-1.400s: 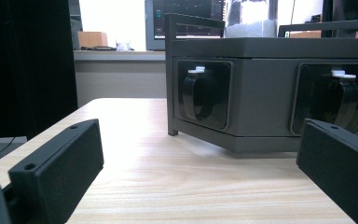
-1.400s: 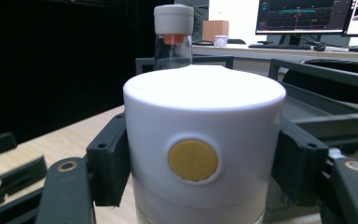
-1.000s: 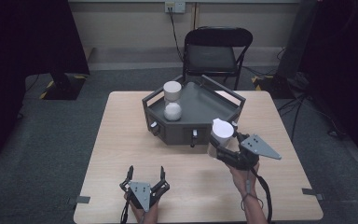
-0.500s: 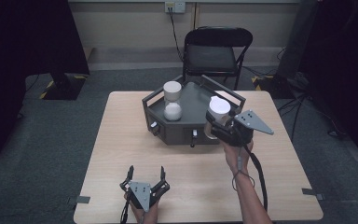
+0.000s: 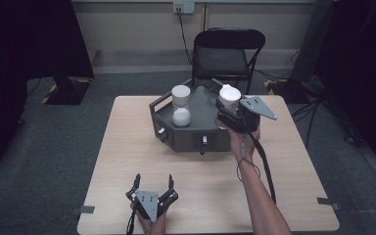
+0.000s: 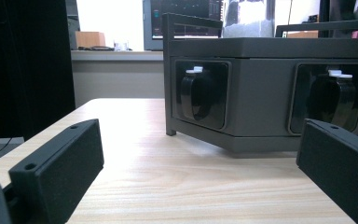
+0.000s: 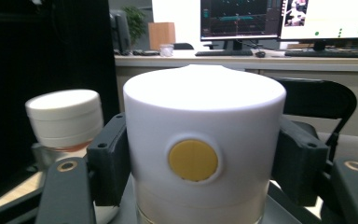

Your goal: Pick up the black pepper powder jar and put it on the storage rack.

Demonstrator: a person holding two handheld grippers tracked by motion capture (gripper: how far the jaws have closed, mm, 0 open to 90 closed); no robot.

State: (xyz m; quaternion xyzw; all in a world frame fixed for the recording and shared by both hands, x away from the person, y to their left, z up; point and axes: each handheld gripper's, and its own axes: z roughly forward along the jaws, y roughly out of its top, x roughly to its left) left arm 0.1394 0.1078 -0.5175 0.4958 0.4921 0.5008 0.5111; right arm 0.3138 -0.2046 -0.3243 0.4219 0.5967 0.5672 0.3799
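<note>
Grey carpet [image 5: 54, 147]. Wooden table [image 5: 127, 161], black folding chair [image 5: 227, 56] behind it. Beige wall [image 5: 137, 24] with outlet [image 5: 183, 7]. Dark curtains [image 5: 24, 44]. Desk with monitors [image 7: 242, 18].

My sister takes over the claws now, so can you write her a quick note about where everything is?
Right claw: shut on the white jar with a yellow dot, held above the right side of the dark tray.
Left claw: open, holding nothing, low at the table's near edge, pointing toward the tray.
Hourglass: upright on the left part of the tray.
Done: jar gripped and carried over the tray.
Left: probably set the jar down on the tray beside the hourglass, then let go.
</note>
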